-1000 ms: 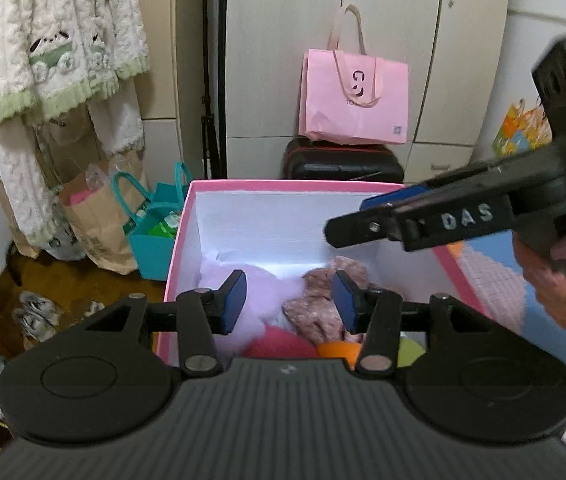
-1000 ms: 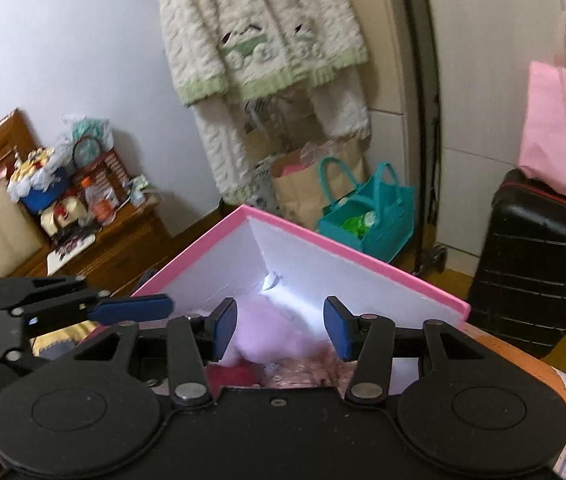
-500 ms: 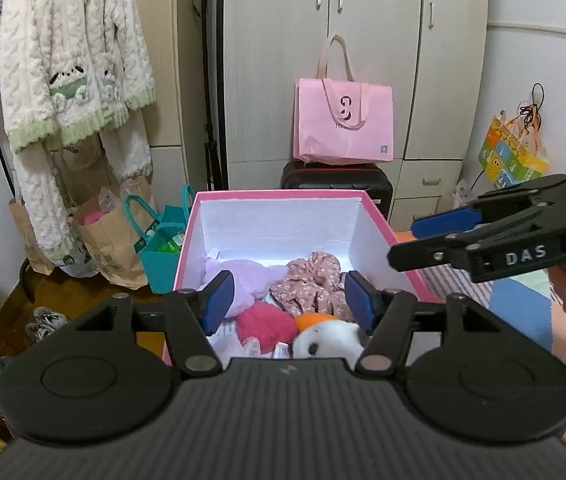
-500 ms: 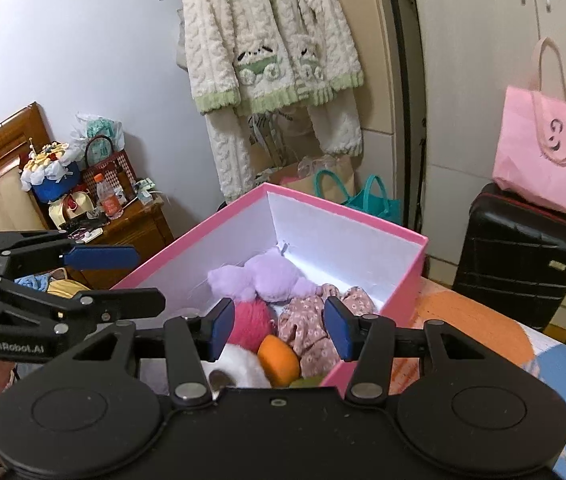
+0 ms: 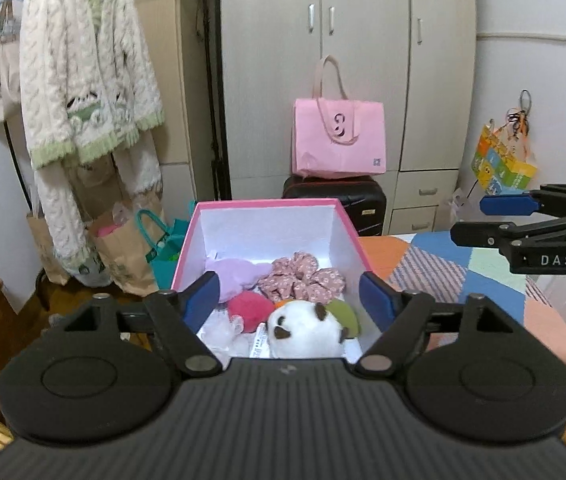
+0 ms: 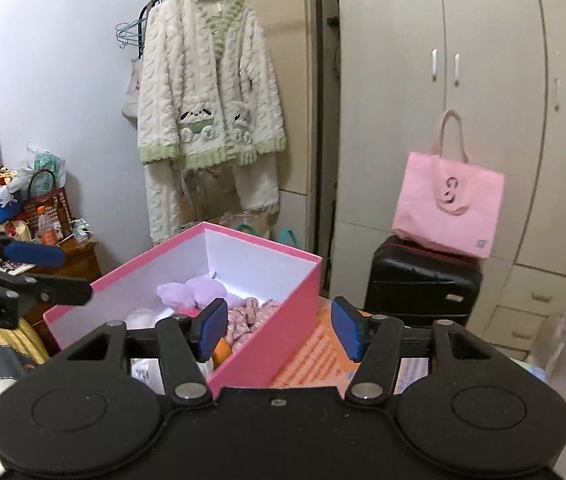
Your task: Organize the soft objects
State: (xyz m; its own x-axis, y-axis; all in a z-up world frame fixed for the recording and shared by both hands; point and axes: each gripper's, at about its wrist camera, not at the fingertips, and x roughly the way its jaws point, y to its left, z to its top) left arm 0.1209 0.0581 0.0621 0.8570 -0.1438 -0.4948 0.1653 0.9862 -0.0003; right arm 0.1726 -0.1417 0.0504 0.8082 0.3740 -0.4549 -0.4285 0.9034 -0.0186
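An open rectangular pink cardboard box with a white interior (image 5: 187,240) sits on a quilt of orange, blue and striped patches (image 5: 435,268), its long axis running away from the left wrist camera toward a tall pale wardrobe (image 5: 323,80). Inside lie several soft things: a fluffy lilac plush toy (image 5: 235,276) at the far left, a pink floral fabric scrunchie (image 5: 303,276) beside it to the right, a round magenta pompom (image 5: 249,308) in front of the lilac toy, and a white plush with dark brown ears (image 5: 303,330) nearest the camera, touching a green soft piece (image 5: 345,312); a sliver of something orange shows behind the white plush, too little to identify. The left gripper (image 5: 289,300) is held level above the near end of the box, blue-padded fingers spread wide and holding nothing. The right gripper (image 6: 279,326) hovers over the box's right-hand long wall, tilted slightly downward, its fingers also parted and gripping nothing. In the left wrist view the right gripper appears at the far right edge, over the quilt. A pink tote bag (image 5: 339,140) rests on a black hard-shell suitcase (image 5: 335,200) behind the box, and a cream and green knitted cardigan (image 5: 87,92) hangs at left.
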